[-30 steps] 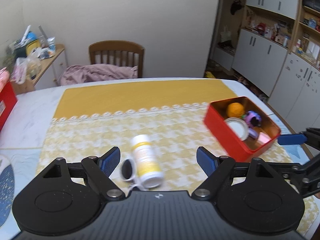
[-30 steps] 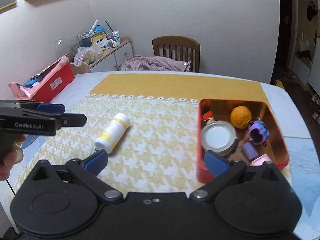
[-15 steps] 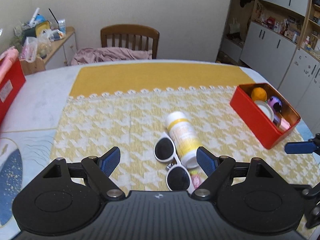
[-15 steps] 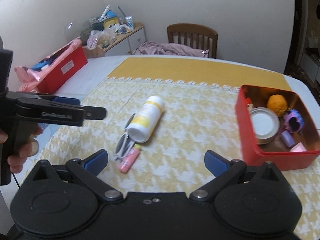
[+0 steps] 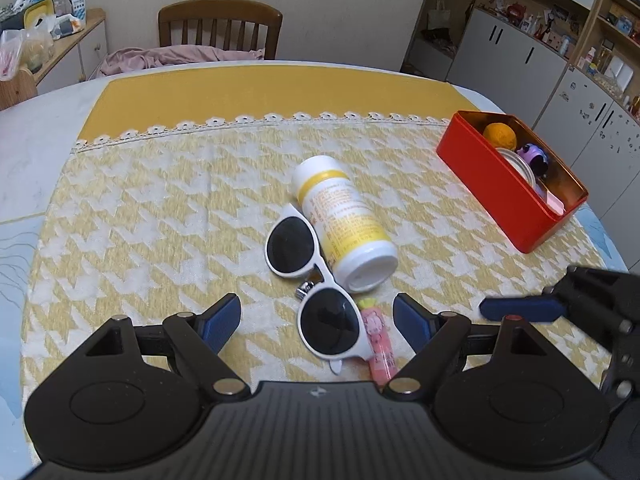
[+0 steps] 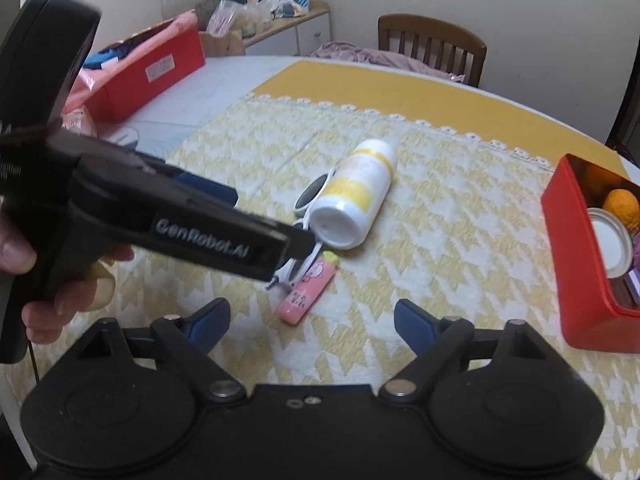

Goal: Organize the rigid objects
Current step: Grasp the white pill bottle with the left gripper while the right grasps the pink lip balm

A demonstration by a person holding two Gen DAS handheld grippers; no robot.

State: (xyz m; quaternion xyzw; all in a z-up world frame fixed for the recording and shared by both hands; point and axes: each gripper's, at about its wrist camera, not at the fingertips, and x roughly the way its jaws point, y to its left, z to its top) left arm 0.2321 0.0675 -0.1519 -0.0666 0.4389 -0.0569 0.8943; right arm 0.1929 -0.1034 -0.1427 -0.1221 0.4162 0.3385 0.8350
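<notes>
Clutter sits mid-cloth: a white bottle (image 5: 344,224) lies on its side, white sunglasses (image 5: 310,276) touch its flank, and a pink tube (image 5: 379,344) lies against the near lens. A small metal piece (image 5: 305,290) shows by the bridge of the sunglasses; what it is cannot be told. The red box (image 5: 508,196) stands well apart toward the surface's right side, holding an orange ball (image 5: 499,135), a round lid (image 6: 608,240) and a purple toy (image 5: 534,157).

The left gripper (image 5: 316,318) hovers low over the sunglasses and tube, fingers spread wide, nothing held. The right gripper (image 6: 312,320) is likewise spread and empty, aimed at the tube; in its view the left gripper crosses in front, covering part of the sunglasses.

The yellow cloth (image 5: 160,200) is bare to the left and beyond the bottle. A chair (image 5: 220,26) stands at the surface's far edge.
</notes>
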